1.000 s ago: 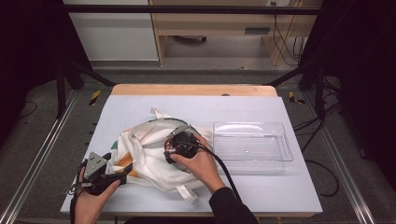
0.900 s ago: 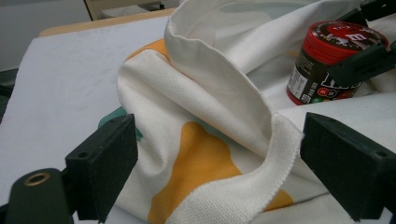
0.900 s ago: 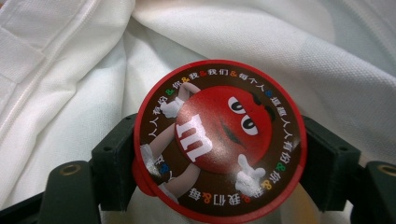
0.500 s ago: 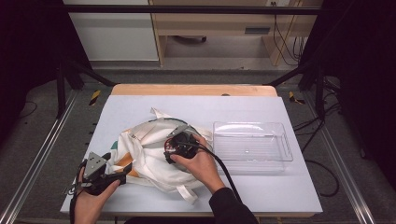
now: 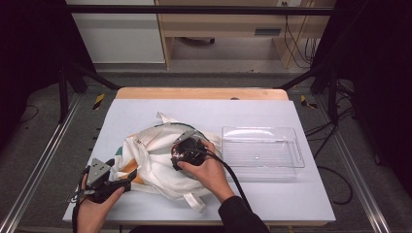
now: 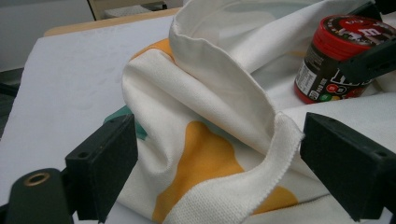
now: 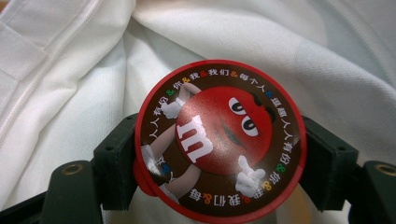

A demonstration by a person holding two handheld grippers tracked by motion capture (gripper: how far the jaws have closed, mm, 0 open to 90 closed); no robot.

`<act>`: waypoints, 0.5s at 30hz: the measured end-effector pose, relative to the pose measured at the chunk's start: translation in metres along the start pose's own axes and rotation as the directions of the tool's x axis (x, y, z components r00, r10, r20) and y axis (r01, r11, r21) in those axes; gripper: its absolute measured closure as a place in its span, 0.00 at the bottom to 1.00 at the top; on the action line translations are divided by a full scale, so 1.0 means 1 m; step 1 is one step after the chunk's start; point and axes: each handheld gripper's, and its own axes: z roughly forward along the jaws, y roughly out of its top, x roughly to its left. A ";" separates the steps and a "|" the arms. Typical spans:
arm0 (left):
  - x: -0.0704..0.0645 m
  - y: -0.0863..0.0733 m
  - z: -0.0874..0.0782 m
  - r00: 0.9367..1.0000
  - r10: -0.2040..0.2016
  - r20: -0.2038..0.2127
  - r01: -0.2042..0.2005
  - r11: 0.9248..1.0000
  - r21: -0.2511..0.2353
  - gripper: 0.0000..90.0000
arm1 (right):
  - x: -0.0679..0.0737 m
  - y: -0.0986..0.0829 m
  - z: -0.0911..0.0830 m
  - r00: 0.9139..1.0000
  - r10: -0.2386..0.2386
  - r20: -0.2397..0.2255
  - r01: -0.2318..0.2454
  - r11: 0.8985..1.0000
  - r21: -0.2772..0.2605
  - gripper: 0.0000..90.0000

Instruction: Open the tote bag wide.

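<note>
A white cloth bag [image 5: 153,158] with orange and teal print lies crumpled on the table's left half. On its fabric stands a small candy jar [image 7: 219,140] with a red lid bearing a cartoon face; in the left gripper view the jar [image 6: 334,60] shows dark sides and a label. My right gripper [image 5: 187,151] is shut on the jar, one jaw on each side just under the lid. My left gripper [image 6: 219,163] is open at the bag's near left edge, its jaws wide apart with the bag's folded rim [image 6: 261,135] lying loosely between them.
A clear plastic tray [image 5: 262,153] sits to the right of the bag. The white tabletop [image 5: 243,114] has bare room behind the bag. A wooden strip [image 5: 201,93] runs along the far edge. Metal rails flank the table.
</note>
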 end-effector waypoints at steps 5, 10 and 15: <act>0.002 0.000 -0.001 1.000 -0.001 -0.001 0.001 1.000 -0.002 0.12 | 0.004 0.003 -0.009 1.000 0.001 0.010 -0.001 1.000 -0.024 0.29; 0.002 0.000 -0.002 1.000 -0.001 -0.004 0.001 1.000 -0.011 0.12 | 0.005 0.006 -0.020 1.000 -0.010 0.015 0.011 0.999 -0.041 0.29; 0.003 0.000 -0.001 1.000 -0.007 -0.004 0.007 1.000 -0.009 0.12 | 0.006 0.009 -0.029 1.000 -0.012 0.009 0.012 0.999 -0.049 0.29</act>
